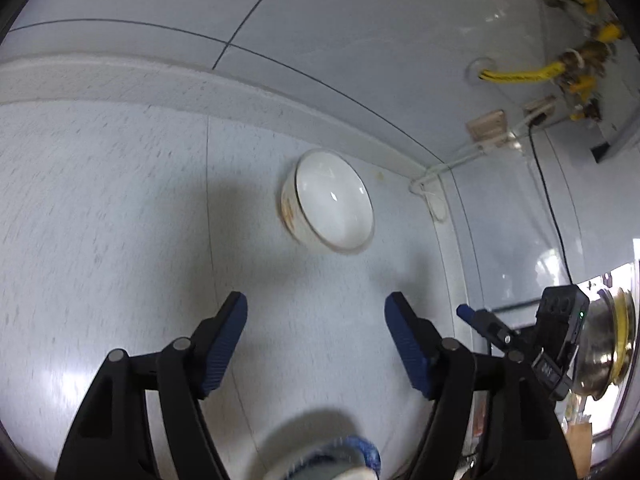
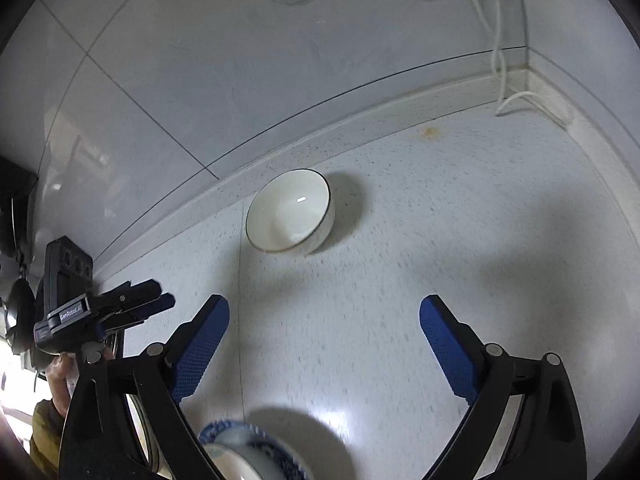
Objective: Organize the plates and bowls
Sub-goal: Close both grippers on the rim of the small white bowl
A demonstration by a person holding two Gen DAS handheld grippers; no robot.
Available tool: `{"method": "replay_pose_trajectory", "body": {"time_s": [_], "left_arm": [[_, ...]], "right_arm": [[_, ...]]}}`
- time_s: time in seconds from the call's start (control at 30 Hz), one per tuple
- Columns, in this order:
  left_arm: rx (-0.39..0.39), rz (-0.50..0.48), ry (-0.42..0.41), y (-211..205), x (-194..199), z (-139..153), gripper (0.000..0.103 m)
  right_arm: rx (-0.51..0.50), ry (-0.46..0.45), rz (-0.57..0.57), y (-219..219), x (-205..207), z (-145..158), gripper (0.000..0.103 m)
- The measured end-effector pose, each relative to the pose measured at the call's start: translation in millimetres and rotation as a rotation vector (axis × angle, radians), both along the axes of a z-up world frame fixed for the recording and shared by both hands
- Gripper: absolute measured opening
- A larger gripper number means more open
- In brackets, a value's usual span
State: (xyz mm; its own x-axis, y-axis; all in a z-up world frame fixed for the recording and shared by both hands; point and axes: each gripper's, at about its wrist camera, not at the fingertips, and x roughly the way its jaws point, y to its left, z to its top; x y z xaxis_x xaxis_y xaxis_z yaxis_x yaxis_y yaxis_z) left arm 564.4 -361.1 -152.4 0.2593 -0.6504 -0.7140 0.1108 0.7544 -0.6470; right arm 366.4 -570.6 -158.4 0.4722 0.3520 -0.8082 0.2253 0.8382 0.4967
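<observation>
here both grippers' fingers (image 1: 316,344) (image 2: 324,344) spread empty over bare counter (image 2: 400,280), white bowl (image 2: 288,212) near the backsplash edge.

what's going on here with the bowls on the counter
A person holds a tool in each hand over a speckled countertop. The left tool and right tool are both open and hold nothing. A white bowl sits upright near the wall, untouched. A blue-patterned bowl lies just below the tools.
</observation>
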Motion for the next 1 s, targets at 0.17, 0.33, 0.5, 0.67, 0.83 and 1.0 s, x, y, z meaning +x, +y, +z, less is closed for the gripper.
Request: {"method": "replay_pose_trajectory", "body": {"time_s": [0.17, 0.33, 0.5, 0.67, 0.83, 1.0], "left_arm": [[0.010, 0.032, 0.014, -23.2, 53.9, -29.9, 0.071], [0.045, 0.043, 0.036, -43.6, 91.1, -56.1, 0.069], [0.053, 0.023, 0.117, -55.2, 101.7, -84.1, 0.051], [0.068, -0.032, 0.157, -69.8, 109.8, -100.9, 0.021], [0.057, -0.008, 0.169, -71.2, 111.2, -105.4, 0.018], [0.033, -0.019, 0.218, -74.6, 94.9, -105.7, 0.018]], "right_arm": [[0.040, 0.021, 0.032, 11.7, 52.4, -35.7, 0.094], [0.054, 0.057, 0.066, 23.9, 88.8, -67.9, 0.092], [0.087, 0.097, 0.093, 32.4, 109.3, -88.0, 0.062], [0.104, 0.137, 0.074, 21.9, 119.1, -104.7, 0.034], [0.124, 0.158, 0.032, 12.4, 122.2, -112.4, 0.018], [0.087, 0.186, 0.046, 10.0, 112.4, -108.0, 0.015]]}}
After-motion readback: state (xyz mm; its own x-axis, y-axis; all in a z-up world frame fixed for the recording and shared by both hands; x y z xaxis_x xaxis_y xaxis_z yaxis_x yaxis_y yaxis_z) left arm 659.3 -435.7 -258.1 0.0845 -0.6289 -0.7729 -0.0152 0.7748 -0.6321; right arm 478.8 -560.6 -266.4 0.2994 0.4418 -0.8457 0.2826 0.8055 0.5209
